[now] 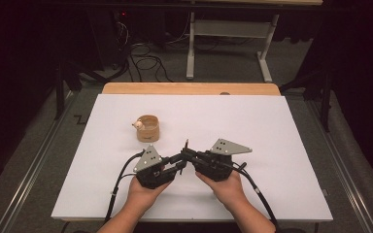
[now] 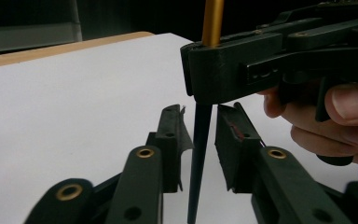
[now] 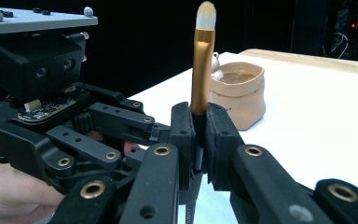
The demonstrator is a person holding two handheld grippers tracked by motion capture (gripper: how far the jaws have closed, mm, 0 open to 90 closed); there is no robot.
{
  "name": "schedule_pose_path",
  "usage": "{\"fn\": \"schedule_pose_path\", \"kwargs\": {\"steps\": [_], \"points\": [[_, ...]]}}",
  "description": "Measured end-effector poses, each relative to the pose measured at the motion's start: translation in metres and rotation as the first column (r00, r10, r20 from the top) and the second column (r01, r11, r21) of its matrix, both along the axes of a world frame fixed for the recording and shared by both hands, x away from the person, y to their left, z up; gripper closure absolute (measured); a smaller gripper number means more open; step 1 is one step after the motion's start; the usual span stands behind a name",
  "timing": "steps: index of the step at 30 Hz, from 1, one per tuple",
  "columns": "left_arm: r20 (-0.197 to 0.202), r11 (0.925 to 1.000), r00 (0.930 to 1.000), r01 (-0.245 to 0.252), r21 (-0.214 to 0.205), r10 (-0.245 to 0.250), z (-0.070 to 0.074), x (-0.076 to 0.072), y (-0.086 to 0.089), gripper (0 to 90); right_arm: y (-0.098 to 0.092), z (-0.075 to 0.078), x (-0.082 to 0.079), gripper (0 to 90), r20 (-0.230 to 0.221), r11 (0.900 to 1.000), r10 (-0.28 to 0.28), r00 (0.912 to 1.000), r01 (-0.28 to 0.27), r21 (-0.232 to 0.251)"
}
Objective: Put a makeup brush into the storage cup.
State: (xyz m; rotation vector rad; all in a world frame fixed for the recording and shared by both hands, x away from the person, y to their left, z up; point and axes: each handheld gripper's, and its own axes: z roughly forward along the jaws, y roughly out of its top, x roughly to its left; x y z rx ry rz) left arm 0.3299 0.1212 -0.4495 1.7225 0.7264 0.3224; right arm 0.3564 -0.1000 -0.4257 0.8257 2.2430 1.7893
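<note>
here right gripper [image 3: 199, 135] clamps brush [image 3: 202, 60] upright | left gripper [image 2: 200, 140] jaws flank handle, apart

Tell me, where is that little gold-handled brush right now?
The brush stands upright, clamped in the right gripper over the near middle of the white table, bristles up, right of the tan pouch.
</note>
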Motion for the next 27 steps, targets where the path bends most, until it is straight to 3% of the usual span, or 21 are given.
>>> {"fn": "schedule_pose_path", "kwargs": {"steps": [11,27], "points": [[0.007,1.0,1.0,0.001,0.005,-0.001,0.0016,-0.0012,0.0001,81.9,0.0013,0.0001,-0.0007,84.4,-0.004,1.0,0.004,1.0,-0.004,0.003],[0.016,0.9997,0.9998,-0.013,0.021,0.013,0.0018,-0.0016,0.0,83.4,0.0002,0.0005,0.0004,79.4,-0.021,0.9999,-0.001,0.9998,0.001,0.017]]}}
